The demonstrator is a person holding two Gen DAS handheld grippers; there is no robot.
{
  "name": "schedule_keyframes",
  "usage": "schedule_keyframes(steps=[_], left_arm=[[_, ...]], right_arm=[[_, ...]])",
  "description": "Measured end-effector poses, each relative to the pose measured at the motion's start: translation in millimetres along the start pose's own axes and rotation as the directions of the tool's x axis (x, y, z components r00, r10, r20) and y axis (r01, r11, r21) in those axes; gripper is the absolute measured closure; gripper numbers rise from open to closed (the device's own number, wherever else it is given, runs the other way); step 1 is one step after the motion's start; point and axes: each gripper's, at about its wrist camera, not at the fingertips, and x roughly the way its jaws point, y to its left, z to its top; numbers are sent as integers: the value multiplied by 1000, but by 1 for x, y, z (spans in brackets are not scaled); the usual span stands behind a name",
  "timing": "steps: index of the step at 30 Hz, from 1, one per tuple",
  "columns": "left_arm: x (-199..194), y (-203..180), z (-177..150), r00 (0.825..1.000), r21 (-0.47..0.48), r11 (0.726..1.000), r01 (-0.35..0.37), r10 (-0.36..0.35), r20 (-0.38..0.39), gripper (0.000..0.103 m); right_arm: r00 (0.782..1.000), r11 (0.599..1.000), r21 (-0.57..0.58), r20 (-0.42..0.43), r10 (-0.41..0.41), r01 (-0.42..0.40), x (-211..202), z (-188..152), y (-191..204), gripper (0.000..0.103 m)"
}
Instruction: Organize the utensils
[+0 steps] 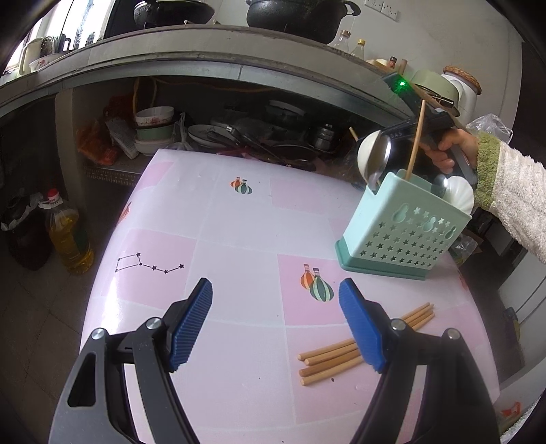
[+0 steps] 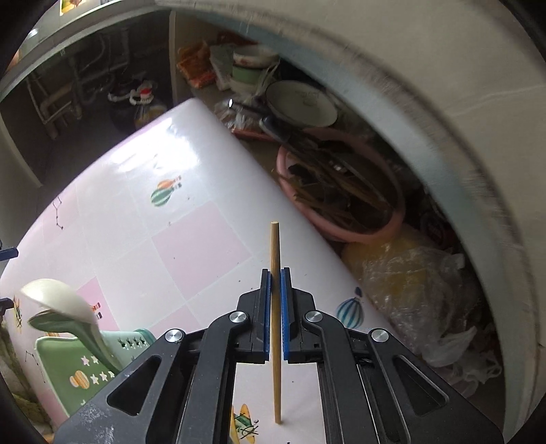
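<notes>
A mint green utensil holder (image 1: 406, 225) with star cutouts stands at the right of the pink table (image 1: 221, 222). It holds spoons (image 1: 373, 157) and one chopstick (image 1: 414, 147). Several wooden chopsticks (image 1: 341, 355) lie on the table near my left gripper (image 1: 274, 328), which is open and empty above them. My right gripper (image 2: 275, 273) is shut on a single chopstick (image 2: 275, 246) that runs lengthwise between the pads. The holder (image 2: 88, 362) with its spoons (image 2: 58, 304) sits lower left in the right wrist view.
A concrete counter (image 1: 170, 58) with black pots (image 1: 293, 17) runs behind the table. Bowls, plates and pans fill the shelf under it (image 1: 239, 129). An oil bottle (image 1: 68, 232) stands on the floor at left. A pink basin (image 2: 341, 191) and plastic bags (image 2: 426, 290) lie beyond the table edge.
</notes>
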Motion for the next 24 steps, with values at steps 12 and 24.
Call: schedule_keyframes(steps=[12,24], left_arm=[[-23,-8,0,999,23,1000,21,-22,37,29],[-42,-18,-3,997,44,999,32,-35,66,29]], right_arm=[[916,962,219,327,-231,164,-139,-33,-27,100],[746,942,328,607,-273,77,-274,-52,-17,100]])
